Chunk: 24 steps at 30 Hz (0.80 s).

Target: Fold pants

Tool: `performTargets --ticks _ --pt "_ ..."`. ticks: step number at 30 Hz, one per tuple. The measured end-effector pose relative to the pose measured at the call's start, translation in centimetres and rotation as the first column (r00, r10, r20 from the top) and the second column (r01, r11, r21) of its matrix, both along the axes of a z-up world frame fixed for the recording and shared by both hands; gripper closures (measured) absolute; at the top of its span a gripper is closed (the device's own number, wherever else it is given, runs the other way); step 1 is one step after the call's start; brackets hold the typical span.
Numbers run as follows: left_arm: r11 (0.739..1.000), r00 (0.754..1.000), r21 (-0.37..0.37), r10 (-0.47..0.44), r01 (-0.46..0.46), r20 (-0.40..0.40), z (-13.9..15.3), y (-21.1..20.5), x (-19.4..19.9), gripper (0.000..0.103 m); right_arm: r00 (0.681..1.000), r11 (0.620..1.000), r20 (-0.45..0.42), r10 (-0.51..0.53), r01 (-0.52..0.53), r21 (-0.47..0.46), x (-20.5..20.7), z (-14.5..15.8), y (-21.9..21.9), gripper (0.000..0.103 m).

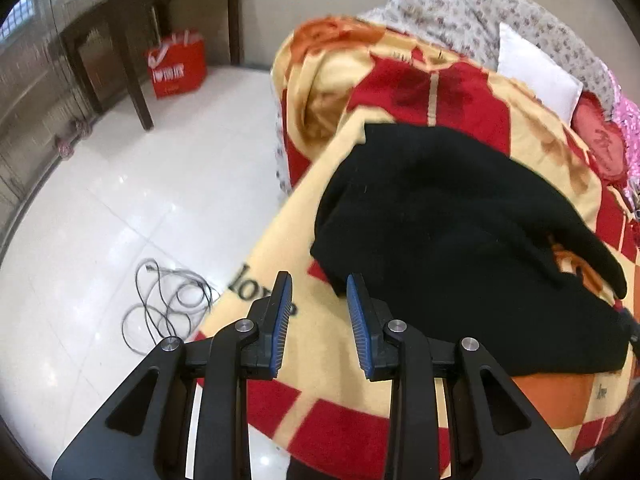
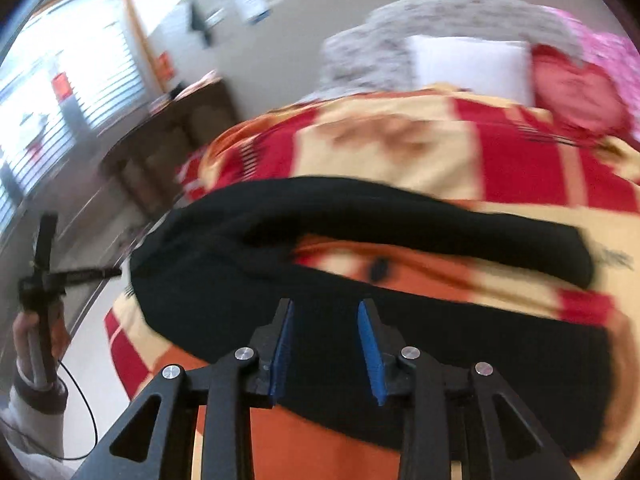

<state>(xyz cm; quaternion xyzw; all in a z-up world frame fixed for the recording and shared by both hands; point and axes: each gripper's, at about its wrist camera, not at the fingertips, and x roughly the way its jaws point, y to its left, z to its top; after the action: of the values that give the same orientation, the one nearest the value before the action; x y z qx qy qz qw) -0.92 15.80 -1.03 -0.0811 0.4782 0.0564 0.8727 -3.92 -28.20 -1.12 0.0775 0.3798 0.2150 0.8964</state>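
Black pants (image 1: 460, 240) lie on a red, cream and orange blanket (image 1: 400, 80) on a bed. In the left wrist view my left gripper (image 1: 319, 280) is open and empty, just above the blanket at the pants' near left edge. In the right wrist view the pants (image 2: 360, 336) are bent into a U shape, with one leg curving across the far side. My right gripper (image 2: 326, 306) is open and empty, hovering over the near part of the pants. This view is blurred. My left gripper (image 2: 44, 264) shows there at the far left, held in a hand.
A floral quilt (image 1: 460, 12), a white pillow (image 1: 536, 68) and pink bedding (image 1: 628, 120) are piled at the bed's far end. On the white tiled floor left of the bed lie a grey cable (image 1: 168, 304), a red bag (image 1: 178, 64) and a dark wooden table (image 1: 132, 20).
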Motion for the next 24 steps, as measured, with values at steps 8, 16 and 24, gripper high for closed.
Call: performTargets --ticks 8,16,24 --pt "0.993 0.994 -0.059 -0.101 0.103 0.03 0.2 -2.7 1.2 0.074 0.967 0.971 -0.096 0.235 -0.237 -0.018 4.8 -4.1 9.8 0.072" --pt "0.996 0.995 -0.018 -0.092 0.091 -0.03 -3.0 -3.5 7.1 0.074 0.975 0.972 0.038 0.218 -0.213 -0.101 10.7 0.8 8.7 0.049" --pt "0.994 0.992 -0.011 -0.107 0.107 -0.072 -4.7 -3.4 11.2 0.072 0.925 0.886 -0.058 0.375 -0.376 -0.272 21.4 -1.9 11.3 0.046"
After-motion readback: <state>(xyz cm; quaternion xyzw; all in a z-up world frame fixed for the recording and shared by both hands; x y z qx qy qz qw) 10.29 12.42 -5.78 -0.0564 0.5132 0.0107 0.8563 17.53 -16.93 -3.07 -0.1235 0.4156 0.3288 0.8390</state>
